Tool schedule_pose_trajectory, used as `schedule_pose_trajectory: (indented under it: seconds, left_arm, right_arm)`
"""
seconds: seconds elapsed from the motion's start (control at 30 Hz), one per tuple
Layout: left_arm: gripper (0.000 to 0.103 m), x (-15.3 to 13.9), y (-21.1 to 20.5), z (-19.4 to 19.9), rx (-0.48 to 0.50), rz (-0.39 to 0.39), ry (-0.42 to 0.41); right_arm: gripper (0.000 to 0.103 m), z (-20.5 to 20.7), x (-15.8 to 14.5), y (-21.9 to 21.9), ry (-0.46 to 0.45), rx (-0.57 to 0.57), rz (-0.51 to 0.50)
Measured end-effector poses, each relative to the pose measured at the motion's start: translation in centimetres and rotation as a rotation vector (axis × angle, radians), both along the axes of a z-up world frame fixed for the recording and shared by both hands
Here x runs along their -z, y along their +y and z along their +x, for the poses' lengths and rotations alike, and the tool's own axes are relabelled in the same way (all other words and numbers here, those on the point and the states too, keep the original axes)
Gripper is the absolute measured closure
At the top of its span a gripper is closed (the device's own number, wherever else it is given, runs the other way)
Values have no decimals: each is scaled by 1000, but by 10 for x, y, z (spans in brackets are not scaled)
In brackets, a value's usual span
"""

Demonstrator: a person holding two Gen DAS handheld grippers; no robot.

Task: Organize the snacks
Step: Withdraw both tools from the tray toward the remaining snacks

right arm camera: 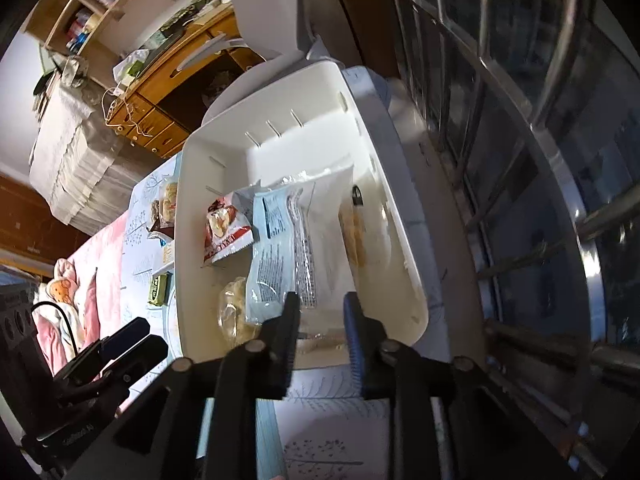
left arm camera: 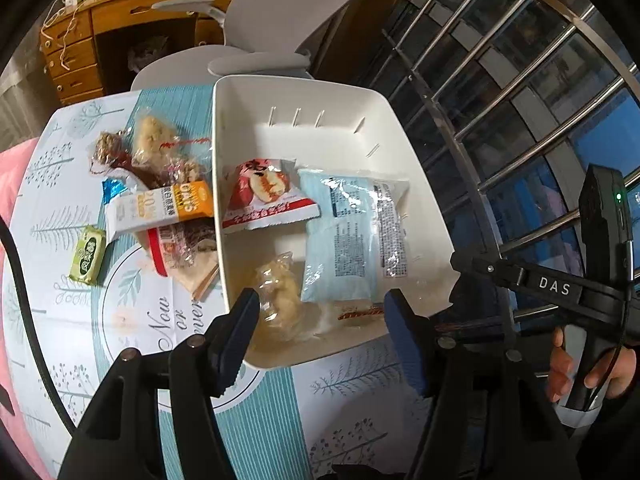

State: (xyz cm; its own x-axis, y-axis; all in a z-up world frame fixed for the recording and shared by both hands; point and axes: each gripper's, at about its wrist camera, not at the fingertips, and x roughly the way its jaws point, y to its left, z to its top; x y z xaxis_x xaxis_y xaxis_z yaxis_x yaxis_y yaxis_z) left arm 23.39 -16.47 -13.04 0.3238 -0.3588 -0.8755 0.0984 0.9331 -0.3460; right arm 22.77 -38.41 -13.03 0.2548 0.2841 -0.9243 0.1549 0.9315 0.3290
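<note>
The left gripper point(left arm camera: 320, 312) is seen nearest, its jaws held wide and empty above the near end of the white bin point(left arm camera: 408, 136). The right gripper point(right arm camera: 320, 312) is held narrower, with nothing pressed between its pads. Inside the bin, a clear-wrapped pastry point(left arm camera: 280, 296) is found at the near end, with a light blue packet point(left arm camera: 344, 236) just beside it and a red and white packet point(left arm camera: 268, 196) further back. More snacks point(left arm camera: 160, 184) are left on the surface point(left arm camera: 60, 184), outside the bin on its left. Beyond, a white chair point(left arm camera: 288, 12) and a wooden desk point(left arm camera: 116, 16) are seen.
</note>
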Motion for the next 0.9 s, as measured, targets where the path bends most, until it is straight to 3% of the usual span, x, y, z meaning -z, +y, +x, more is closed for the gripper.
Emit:
schedule_pose_trajectory:
  seconds: [0.33, 0.67, 0.9]
  left_arm:
    - [38, 6, 22, -21, -19, 12, 41]
    - [37, -1, 69, -57, -38, 37, 18]
    - [37, -5, 109, -76, -9, 82, 12]
  right_arm:
    - [53, -24, 14, 8, 68, 67, 96]
    - [53, -60, 5, 36, 37, 150, 96]
    - [53, -81, 9, 82, 46, 151, 91]
